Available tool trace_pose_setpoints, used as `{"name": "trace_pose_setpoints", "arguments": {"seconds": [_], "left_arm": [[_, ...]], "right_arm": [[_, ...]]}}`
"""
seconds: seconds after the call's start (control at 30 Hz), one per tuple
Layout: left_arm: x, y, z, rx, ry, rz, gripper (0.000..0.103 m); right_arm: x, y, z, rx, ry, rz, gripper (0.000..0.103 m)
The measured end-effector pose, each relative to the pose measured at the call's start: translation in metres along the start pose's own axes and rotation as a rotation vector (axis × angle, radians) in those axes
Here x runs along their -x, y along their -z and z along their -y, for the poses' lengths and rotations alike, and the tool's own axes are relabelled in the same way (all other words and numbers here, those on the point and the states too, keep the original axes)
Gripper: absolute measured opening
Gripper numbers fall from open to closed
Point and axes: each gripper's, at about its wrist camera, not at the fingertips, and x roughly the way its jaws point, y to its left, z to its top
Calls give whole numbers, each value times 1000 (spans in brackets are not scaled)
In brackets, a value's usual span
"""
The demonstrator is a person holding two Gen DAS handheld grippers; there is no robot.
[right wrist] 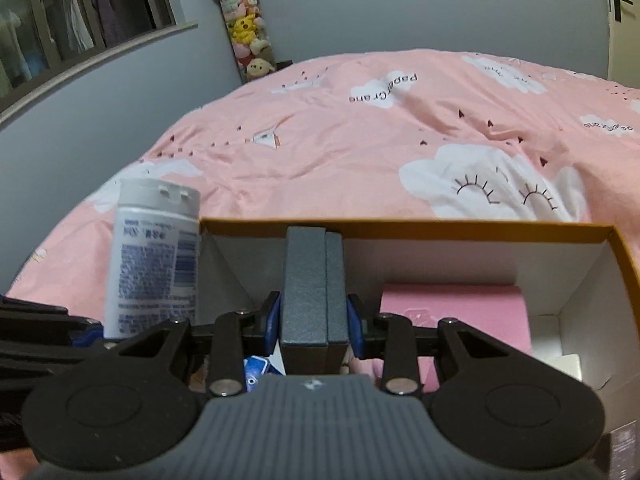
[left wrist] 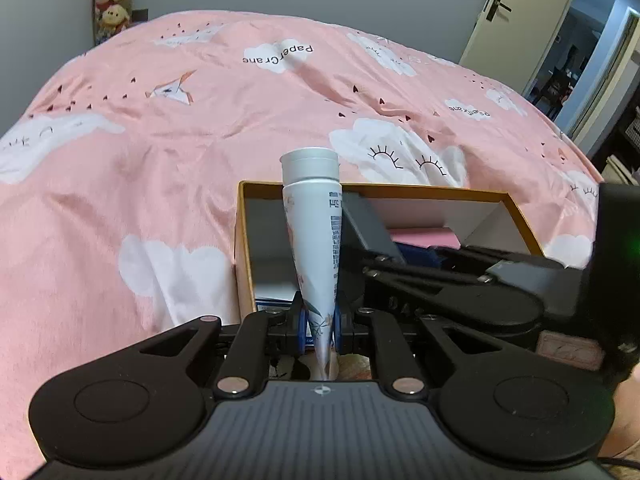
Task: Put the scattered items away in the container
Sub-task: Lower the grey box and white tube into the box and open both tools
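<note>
While my left gripper (left wrist: 320,326) clenches a white plastic tube (left wrist: 314,236), my right gripper (right wrist: 314,320) grasps a dark grey flat box (right wrist: 314,288), both seemingly above the orange-rimmed cardboard box (right wrist: 400,226).

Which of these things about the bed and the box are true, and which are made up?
1. The left tongs are shut on a white tube. True.
2. The right tongs are empty. False: they are shut on a dark grey box.
3. The cardboard box sits on a pink bedspread with white clouds. True.
4. The cardboard box has nothing in it. False: a pink item already lies inside.
5. The tube's cap points away from the left tongs. True.
6. The stuffed toys are lying inside the cardboard box. False: they hang in the corner by the wall.
</note>
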Motion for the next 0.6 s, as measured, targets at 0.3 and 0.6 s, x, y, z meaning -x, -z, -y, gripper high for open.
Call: {"name": "trace_pose_setpoints", "arguments": {"seconds": [0.3, 0.6], "left_arm": [[-1, -2, -6, 6, 15, -7, 14], [-12, -22, -10, 15, 23, -185, 14]], "right_arm": [[-16, -1, -1, -8, -28, -94, 40], [3, 1, 10, -27, -66, -72, 46]]}}
